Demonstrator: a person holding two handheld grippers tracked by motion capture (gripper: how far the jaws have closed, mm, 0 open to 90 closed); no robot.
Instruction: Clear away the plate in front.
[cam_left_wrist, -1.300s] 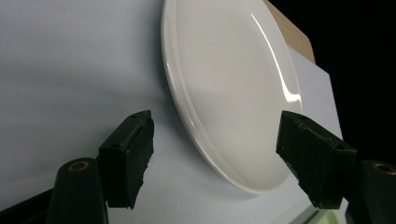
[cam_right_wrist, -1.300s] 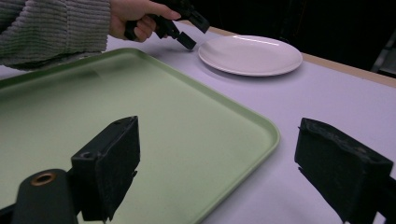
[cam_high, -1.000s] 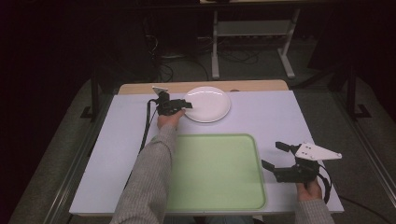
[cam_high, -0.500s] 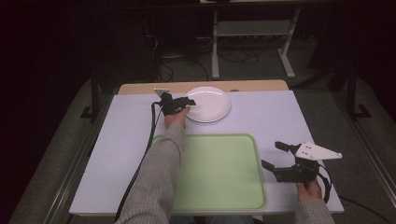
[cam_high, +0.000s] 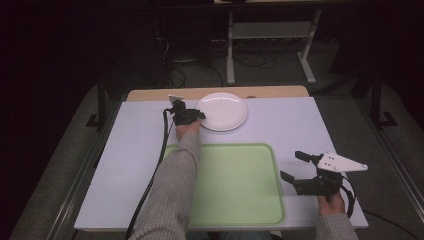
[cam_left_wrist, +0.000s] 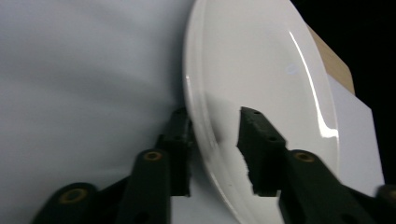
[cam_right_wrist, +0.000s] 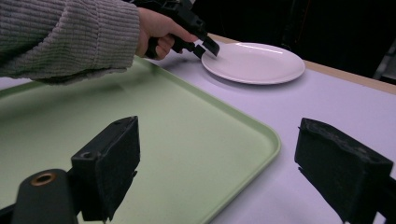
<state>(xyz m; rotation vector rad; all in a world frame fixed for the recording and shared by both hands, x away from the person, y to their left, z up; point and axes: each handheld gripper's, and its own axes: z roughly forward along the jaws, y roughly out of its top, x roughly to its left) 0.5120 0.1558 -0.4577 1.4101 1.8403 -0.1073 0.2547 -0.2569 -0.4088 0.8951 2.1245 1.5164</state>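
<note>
Your left tool (cam_high: 192, 116) sits at the near-left rim of the white plate (cam_high: 225, 110), which rests flat on the bench (cam_high: 125, 150) just beyond the far edge of the green tray (cam_high: 235, 185). In the left gripper view the two black jaws straddle that rim, one under the plate's edge against the bench and one over its inner slope, with a gap between them; they bracket the rim but do not look pressed onto it yet. The plate lies straight ahead of this tool, and the tray lies on your side of the plate, so any carry toward the tray would be a pull back toward you. Your left hand is by far the nearer one. Your right tool (cam_high: 300, 172) hovers well away from the plate, just off the tray's right edge, jaws spread wide and holding nothing.
</note>
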